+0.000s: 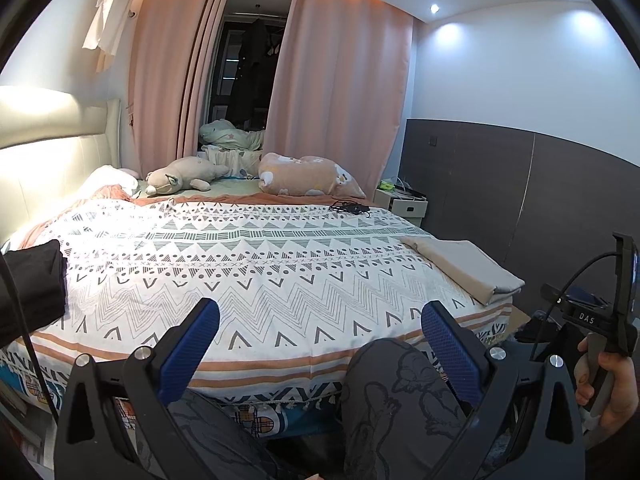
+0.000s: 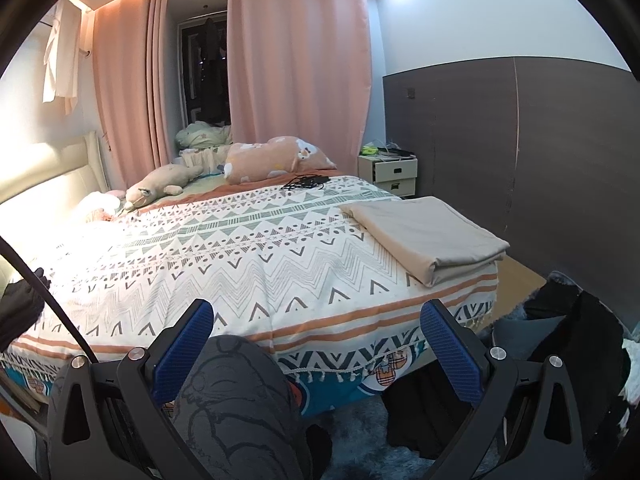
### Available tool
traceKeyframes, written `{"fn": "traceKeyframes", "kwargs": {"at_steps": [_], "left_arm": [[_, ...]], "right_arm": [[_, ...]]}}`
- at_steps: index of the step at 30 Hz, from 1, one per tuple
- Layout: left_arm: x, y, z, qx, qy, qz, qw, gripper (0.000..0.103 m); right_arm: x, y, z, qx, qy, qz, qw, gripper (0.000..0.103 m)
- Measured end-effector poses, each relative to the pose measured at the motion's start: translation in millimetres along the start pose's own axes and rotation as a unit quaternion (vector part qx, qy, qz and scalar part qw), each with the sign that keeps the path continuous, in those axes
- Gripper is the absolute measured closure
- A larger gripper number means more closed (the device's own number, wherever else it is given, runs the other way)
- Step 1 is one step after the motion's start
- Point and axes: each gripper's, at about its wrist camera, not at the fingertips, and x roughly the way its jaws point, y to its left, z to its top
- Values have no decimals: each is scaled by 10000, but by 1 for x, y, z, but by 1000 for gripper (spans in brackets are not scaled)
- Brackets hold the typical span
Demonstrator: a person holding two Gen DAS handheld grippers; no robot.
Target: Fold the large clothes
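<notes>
A wide bed (image 2: 248, 240) fills the room, covered by a white spread (image 1: 248, 264) printed with grey zigzags and triangles and edged in orange stripes. At the far end lie a beige plush animal (image 1: 180, 176) on its side and a peach pillow (image 1: 308, 176) with small cartoon prints, well apart from each other. A tangle of black cable (image 2: 306, 182) rests on the spread near the pillow. Pink curtains (image 2: 296, 64) hang behind the bed — parted over a dark window (image 1: 256, 56). A small white nightstand (image 2: 388, 176) with two drawers stands by the grey-panelled wall (image 2: 540, 140), clutter on top. A pale padded headboard (image 1: 52, 148) runs along the left side.
</notes>
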Motion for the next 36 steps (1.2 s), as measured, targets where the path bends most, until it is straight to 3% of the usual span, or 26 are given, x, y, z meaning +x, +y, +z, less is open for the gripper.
{"fn": "traceKeyframes", "kwargs": {"at_steps": [36], "left_arm": [[-3,-3,-2,51,15,35,10000,0]], "right_arm": [[-5,14,-4,18,8,95,10000,0]]}}
